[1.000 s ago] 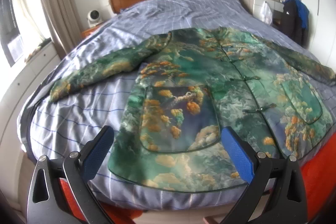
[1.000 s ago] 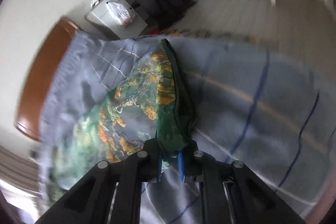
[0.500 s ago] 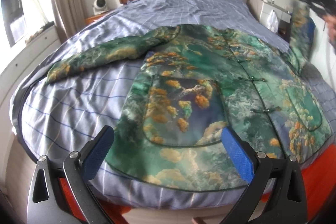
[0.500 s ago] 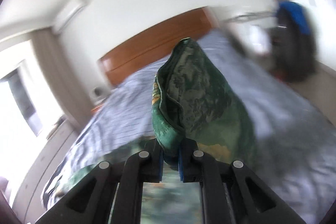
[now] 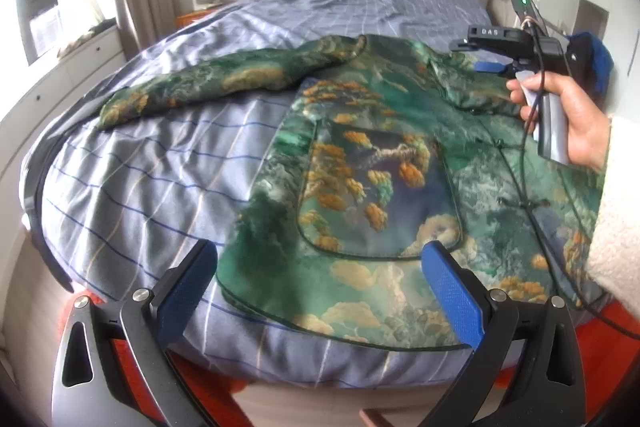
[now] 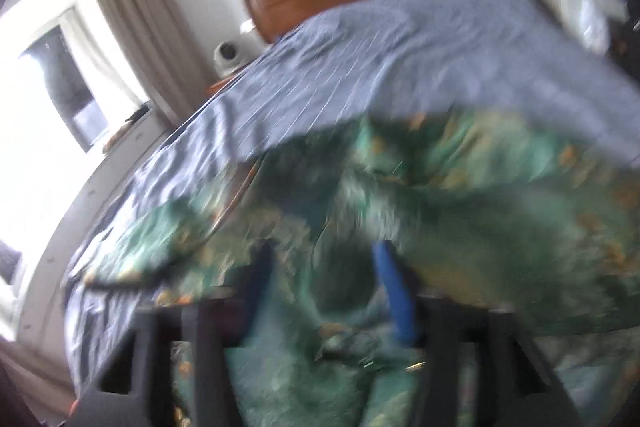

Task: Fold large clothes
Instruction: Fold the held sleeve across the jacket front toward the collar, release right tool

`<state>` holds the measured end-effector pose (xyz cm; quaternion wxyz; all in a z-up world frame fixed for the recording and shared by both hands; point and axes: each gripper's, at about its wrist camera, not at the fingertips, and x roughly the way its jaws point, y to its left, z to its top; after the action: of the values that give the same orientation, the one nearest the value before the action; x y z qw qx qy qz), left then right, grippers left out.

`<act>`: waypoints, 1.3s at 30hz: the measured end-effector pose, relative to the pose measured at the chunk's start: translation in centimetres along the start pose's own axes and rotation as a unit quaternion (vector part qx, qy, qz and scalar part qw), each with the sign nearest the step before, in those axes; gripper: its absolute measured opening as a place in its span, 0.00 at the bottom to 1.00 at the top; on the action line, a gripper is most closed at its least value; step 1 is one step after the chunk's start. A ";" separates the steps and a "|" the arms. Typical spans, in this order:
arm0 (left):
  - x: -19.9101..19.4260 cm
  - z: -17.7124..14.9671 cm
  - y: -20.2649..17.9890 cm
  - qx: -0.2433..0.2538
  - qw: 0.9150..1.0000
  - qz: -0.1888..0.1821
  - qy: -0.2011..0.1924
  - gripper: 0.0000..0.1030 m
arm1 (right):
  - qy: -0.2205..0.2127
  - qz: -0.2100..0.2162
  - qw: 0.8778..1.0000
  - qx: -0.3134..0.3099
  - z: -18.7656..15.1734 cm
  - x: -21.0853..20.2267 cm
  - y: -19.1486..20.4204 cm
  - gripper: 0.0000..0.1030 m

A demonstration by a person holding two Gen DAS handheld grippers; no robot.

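A green padded jacket printed with orange pine and cloud patterns lies spread front-up on a bed covered in a blue-grey checked sheet, one sleeve stretched out toward the window side. The left gripper hovers over the jacket's hem, jaws wide apart and holding nothing. The right gripper, held in a hand, is over the collar; its jaws are opening, with no cloth pinched between them.
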<state>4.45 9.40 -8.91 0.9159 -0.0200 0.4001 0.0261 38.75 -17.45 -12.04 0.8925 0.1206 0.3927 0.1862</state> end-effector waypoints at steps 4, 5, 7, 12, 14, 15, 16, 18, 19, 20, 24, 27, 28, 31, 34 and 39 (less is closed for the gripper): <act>0.2 0.1 -0.4 0.005 1.000 0.000 -0.001 0.99 | 0.017 0.078 0.997 0.018 -0.6 -1.0 -1.7 0.65; 0.2 0.1 -0.4 0.005 1.000 -0.001 -0.003 0.99 | 0.014 0.090 0.996 0.019 -0.8 -1.7 -2.0 0.66; 0.1 0.0 -0.4 0.005 1.000 -0.001 -0.006 0.99 | 0.005 0.097 0.995 0.021 -0.6 -3.0 -2.7 0.68; 0.7 -0.2 -0.5 0.005 1.000 0.000 0.004 0.99 | -0.003 0.002 1.000 0.030 -0.3 -5.9 -6.5 0.74; 0.6 -0.3 -0.6 0.009 1.000 0.002 0.003 0.99 | 0.017 -0.037 0.998 0.043 -1.1 -5.6 -7.8 0.74; 0.5 -0.3 -0.7 0.011 1.000 0.004 0.000 0.99 | 0.023 -0.045 0.998 0.048 -1.4 -5.7 -8.0 0.74; 0.3 -0.3 -0.7 0.014 1.000 0.007 -0.002 0.99 | 0.024 -0.047 0.997 0.054 -2.1 -6.0 -7.9 0.74; 0.1 -0.3 -0.9 0.017 1.000 0.011 -0.006 0.99 | 0.019 -0.038 0.998 0.050 -3.3 -6.6 -6.9 0.74; 0.0 -0.3 -1.0 0.017 1.000 0.013 -0.007 0.99 | 0.015 -0.032 0.999 0.037 -4.2 -7.5 -5.8 0.74; 0.0 -0.2 -1.1 0.018 1.000 0.014 -0.006 0.99 | 0.012 -0.028 0.999 0.025 -4.8 -8.2 -4.9 0.74; 0.2 -0.1 -1.7 0.023 1.000 0.016 -0.005 0.99 | 0.000 -0.020 0.999 -0.051 -9.2 -12.9 -0.7 0.74; 0.1 -0.1 -2.5 0.035 0.999 0.016 -0.007 0.99 | -0.005 -0.034 0.995 -0.096 -13.9 -16.2 1.3 0.76; 0.1 -0.1 -2.8 0.040 0.999 0.016 -0.009 0.99 | -0.005 -0.038 0.994 -0.101 -14.9 -16.7 1.5 0.76; 0.1 -0.4 -3.5 0.053 0.998 0.012 -0.010 0.99 | -0.005 -0.063 0.992 -0.110 -19.2 -18.9 1.8 0.76; 0.1 -0.7 -3.9 0.059 0.998 0.009 -0.008 0.99 | -0.026 -0.089 0.991 -0.100 -22.3 -20.8 1.6 0.76; 0.2 -0.9 -4.2 0.061 0.998 0.008 -0.004 0.99 | -0.082 -0.123 0.984 -0.101 -25.7 -22.9 1.9 0.77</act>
<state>4.16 5.19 -9.61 0.9167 0.0394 0.3974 0.0085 4.90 -23.73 -13.31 0.9455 -0.0042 0.3090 0.1029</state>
